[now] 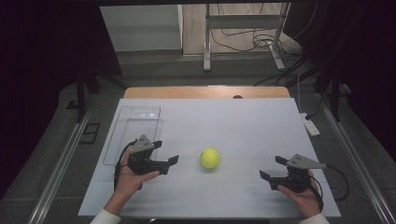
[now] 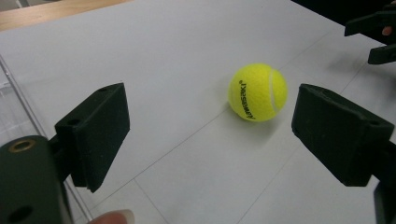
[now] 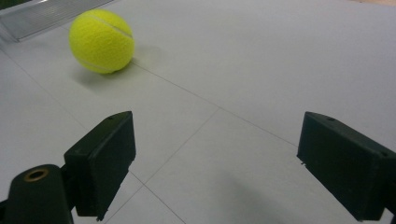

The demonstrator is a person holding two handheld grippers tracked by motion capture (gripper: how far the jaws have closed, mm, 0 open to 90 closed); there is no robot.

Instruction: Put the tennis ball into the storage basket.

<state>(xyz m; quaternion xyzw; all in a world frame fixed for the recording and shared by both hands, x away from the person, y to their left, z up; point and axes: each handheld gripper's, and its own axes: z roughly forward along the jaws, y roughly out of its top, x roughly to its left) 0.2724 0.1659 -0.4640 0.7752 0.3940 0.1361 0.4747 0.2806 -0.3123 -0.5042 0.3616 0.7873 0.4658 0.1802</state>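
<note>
Near the middle of the pale grey sheet [image 1: 233,126] covering the wooden table, a fuzzy yellow-green tennis ball [image 1: 210,158] is sitting on its own, touched by nothing, with black lettering showing on its side in the left gripper view. To its left in the high view, the left gripper [image 1: 168,152], black with a grey three-cornered plate on top, is being held in the person's left hand [image 1: 130,175] and is pointing toward the ball, its two black pads standing spread apart with nothing between them; in the left gripper view the ball [image 2: 257,92] is lying beyond the gap, nearer the right-hand pad [image 2: 338,135] and apart from both. The right gripper [image 1: 273,167], held in the person's right hand [image 1: 301,193], is sitting well apart from the ball on the other side, its pads likewise spread and gripping nothing. Just behind the left gripper, a clear rectangular plastic tray [image 1: 133,126] is lying along the sheet's left edge.
</note>
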